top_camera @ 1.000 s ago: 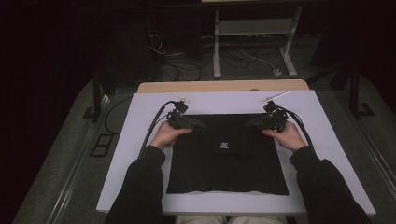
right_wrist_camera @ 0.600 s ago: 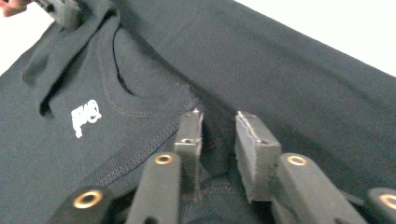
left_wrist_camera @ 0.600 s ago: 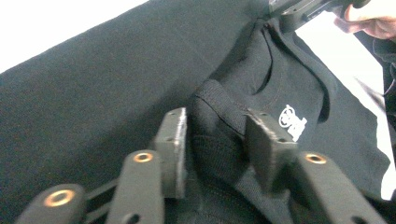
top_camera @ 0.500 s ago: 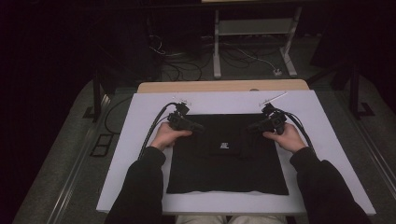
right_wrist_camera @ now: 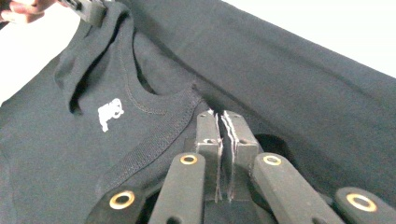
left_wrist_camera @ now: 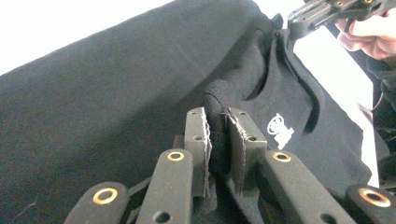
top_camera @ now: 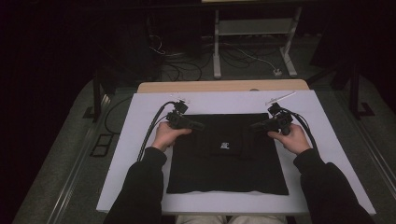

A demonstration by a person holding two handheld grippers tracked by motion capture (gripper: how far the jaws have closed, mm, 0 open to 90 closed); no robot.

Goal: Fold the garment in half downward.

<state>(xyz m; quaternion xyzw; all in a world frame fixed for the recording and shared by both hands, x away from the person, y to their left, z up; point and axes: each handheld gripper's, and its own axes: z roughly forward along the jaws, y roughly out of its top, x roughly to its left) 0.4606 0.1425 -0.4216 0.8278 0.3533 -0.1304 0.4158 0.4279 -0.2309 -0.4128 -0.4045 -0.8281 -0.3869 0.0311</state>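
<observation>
So here there's a black cotton t-shirt with a small white printed logo (top_camera: 225,145) spread flat in the middle of the white rectangular surface (top_camera: 140,121), already folded into a rough square, its near edge running along close to the surface's front edge. Both hands are working the far end of it, toward the back edge. The left gripper (left_wrist_camera: 217,140) has its jaws clamped on a bunched-up roll of the black fabric, you can see the cloth squeezed up between the pads. The right gripper (right_wrist_camera: 223,135) has its jaws pressed together with what looks like a thin layer of the shirt caught right beside the ribbed collar (right_wrist_camera: 159,135), though the fabric in there is thin enough that I wouldn't swear how much it's got. From the high view the left gripper (top_camera: 184,122) and right gripper (top_camera: 270,123) sit at matching spots either side of the neck area, pointing inward at each other. My guess is that's on purpose: holding both shoulders evenly lets you lift or fold the top over without it going crooked. Cables trail off toward the surface's back edge, out of the way of the cloth.
</observation>
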